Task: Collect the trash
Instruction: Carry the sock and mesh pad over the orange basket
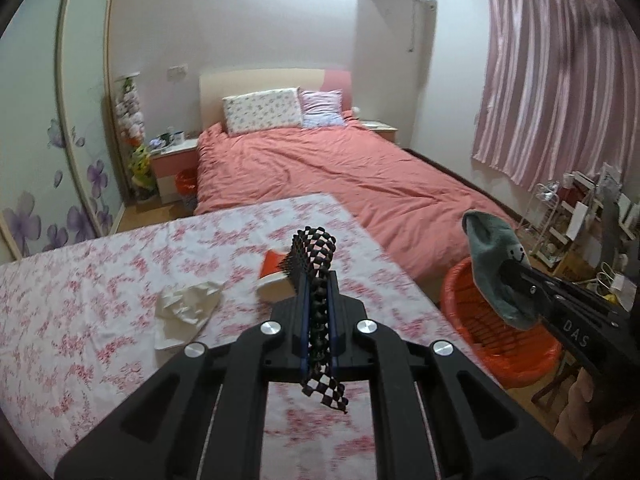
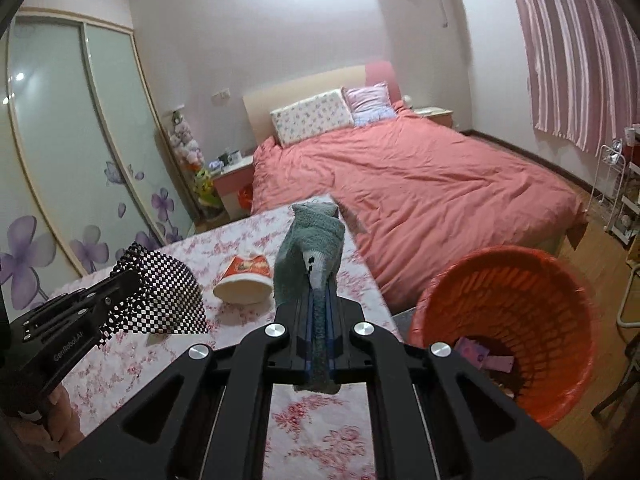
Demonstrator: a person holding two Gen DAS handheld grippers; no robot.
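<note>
Left gripper [image 1: 316, 280]: jaws together, clamped on a black-and-white checkered cloth [image 1: 316, 256]. The cloth sticks up past the fingertips and a loose end hangs out behind the jaws. The gripper is held above the table.
Right gripper [image 2: 318, 280]: jaws together, clamped on a grey-green sock [image 2: 312, 240]. The sock stands up past the fingertips and its other end trails back between the fingers. In the left wrist view a small smiling face shows on the sock.
Table [image 1: 80, 280]: covered with a white cloth printed with pink flowers; it stands at the foot of the bed.
Paper cup [image 2: 244, 280]: red and white, lying on its side on the table with the open mouth toward the right wrist camera. It lies between the two grippers, touching neither.
Crumpled tissue [image 1: 188, 308]: white, on the table to the left of the cup and near it, clear of both grippers.
Trash basket [image 2: 560, 280]: orange plastic with slotted walls, on the floor just beside the right edge of the table. Some purple scraps lie at its bottom.
Sock position: in the left wrist view the sock appears in front of the basket's rim; whether it is directly above the opening cannot be told.
Bed [image 1: 340, 176]: salmon cover, two pillows at the headboard, beyond the table.
Curtain [image 1: 548, 80]: pink, on the right wall.
Wardrobe [image 2: 60, 140]: sliding doors with purple flowers, on the left.
</note>
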